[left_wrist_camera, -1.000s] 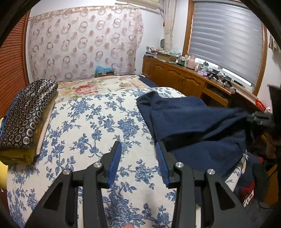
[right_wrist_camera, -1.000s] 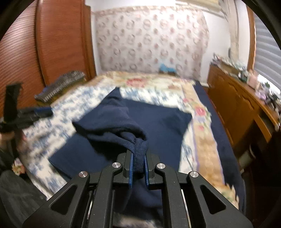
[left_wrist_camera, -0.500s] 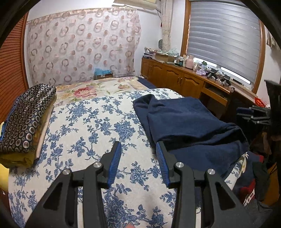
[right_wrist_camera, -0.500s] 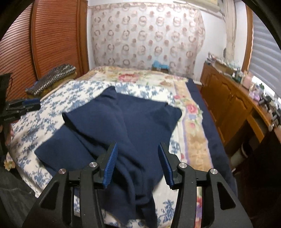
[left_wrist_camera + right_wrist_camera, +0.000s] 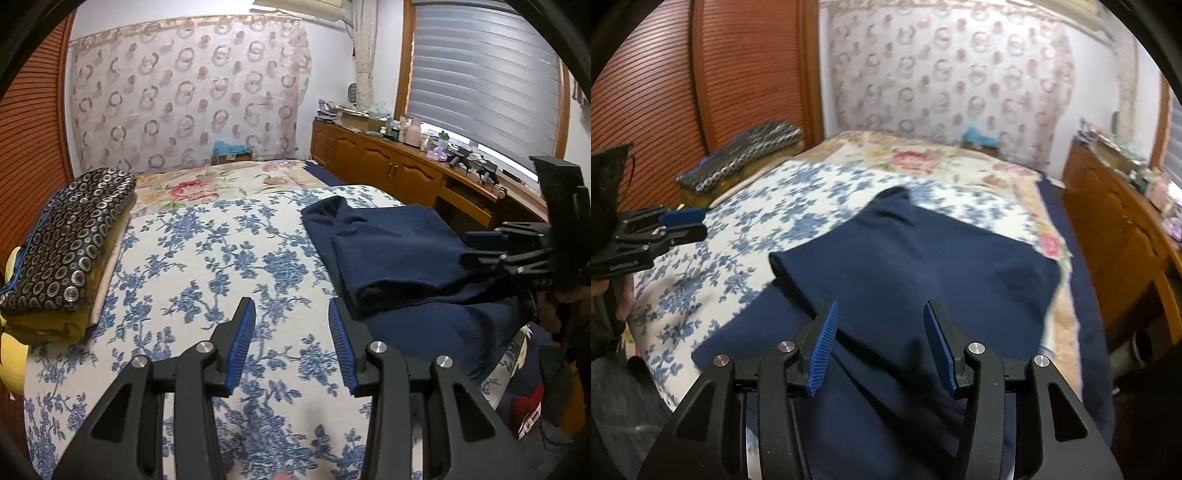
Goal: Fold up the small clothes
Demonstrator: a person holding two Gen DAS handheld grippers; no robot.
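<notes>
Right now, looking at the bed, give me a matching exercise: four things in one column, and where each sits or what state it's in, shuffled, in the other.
Things:
1. navy garment
2. ring-patterned bundle
3. left tongs
4. wooden cabinets

Places or states:
A. along the wall under the window blind
B. open, over bare floral bedspread
C. partly folded, near the bed's window-side edge
D. stacked by the slatted wooden doors

Pairs: 1-C, 2-D, 3-B, 4-A

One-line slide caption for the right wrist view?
Open right gripper above a navy garment on the floral bedspread, left gripper at frame edge.
</notes>
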